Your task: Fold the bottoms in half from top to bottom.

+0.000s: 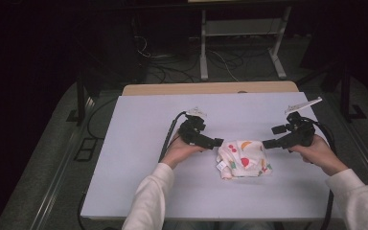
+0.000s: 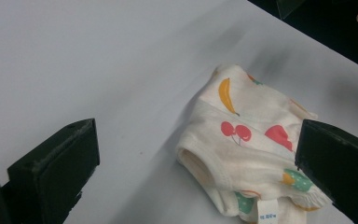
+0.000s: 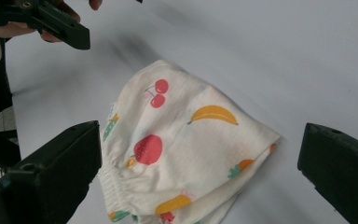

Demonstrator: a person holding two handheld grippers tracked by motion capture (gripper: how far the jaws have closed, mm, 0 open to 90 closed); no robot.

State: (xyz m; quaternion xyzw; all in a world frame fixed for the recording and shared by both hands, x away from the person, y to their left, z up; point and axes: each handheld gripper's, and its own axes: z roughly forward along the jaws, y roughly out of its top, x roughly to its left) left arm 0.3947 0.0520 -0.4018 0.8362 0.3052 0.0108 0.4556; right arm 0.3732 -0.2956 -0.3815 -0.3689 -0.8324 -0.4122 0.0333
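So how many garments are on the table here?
1. A single folded cream fruit-print garment lies near the middle of the white table, between the left tool and the right tool. Anything folded inside it would be hidden.

Your folded garment: soft cream knit cloth, matt, printed with fruit, ribbed gathered hem at lower left of your right gripper view. Table: smooth matt white sheet, bare wood edge along its top. Both your grippers' jaws: matt black plastic, slightly rough-edged.
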